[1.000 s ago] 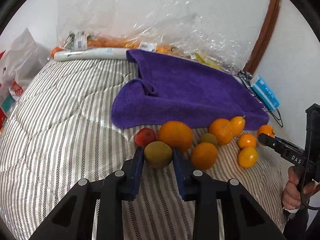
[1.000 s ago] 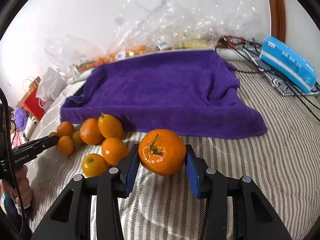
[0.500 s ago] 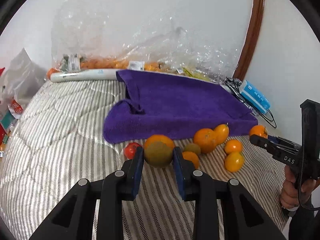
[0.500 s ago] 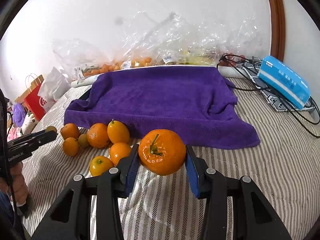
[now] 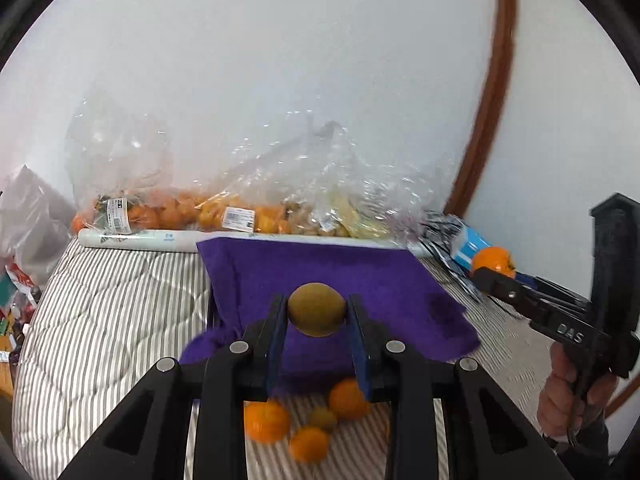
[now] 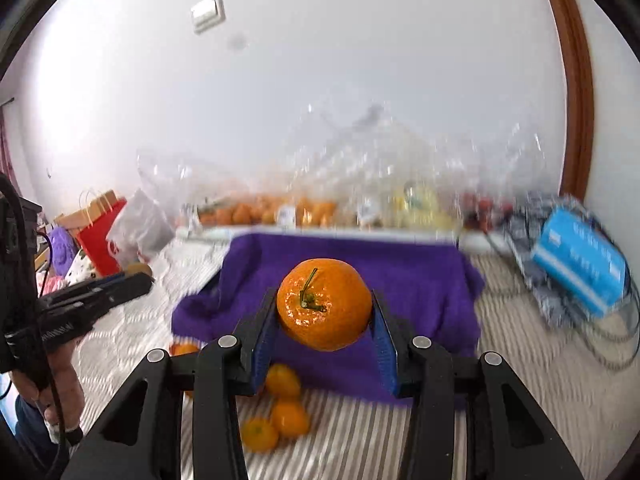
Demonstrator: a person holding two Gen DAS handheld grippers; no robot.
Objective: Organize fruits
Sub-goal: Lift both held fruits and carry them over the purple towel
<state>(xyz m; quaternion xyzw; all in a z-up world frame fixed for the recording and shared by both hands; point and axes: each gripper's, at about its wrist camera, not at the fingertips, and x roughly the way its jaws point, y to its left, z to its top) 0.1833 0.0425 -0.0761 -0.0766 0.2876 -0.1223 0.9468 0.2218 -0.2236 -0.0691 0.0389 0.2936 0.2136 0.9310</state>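
My left gripper (image 5: 317,312) jaws pinch a brownish-green fruit (image 5: 317,309); my right gripper (image 6: 325,314) jaws clamp an orange (image 6: 324,310), purple towel (image 6: 420,280) beyond.

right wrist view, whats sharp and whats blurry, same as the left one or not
Right wrist view: the large orange mandarin with a green stem and the black fingers are sharp, while the purple towel and blue tissue pack smear. Left wrist view: the brownish-green round fruit is crisp, the loose small oranges below blurred.
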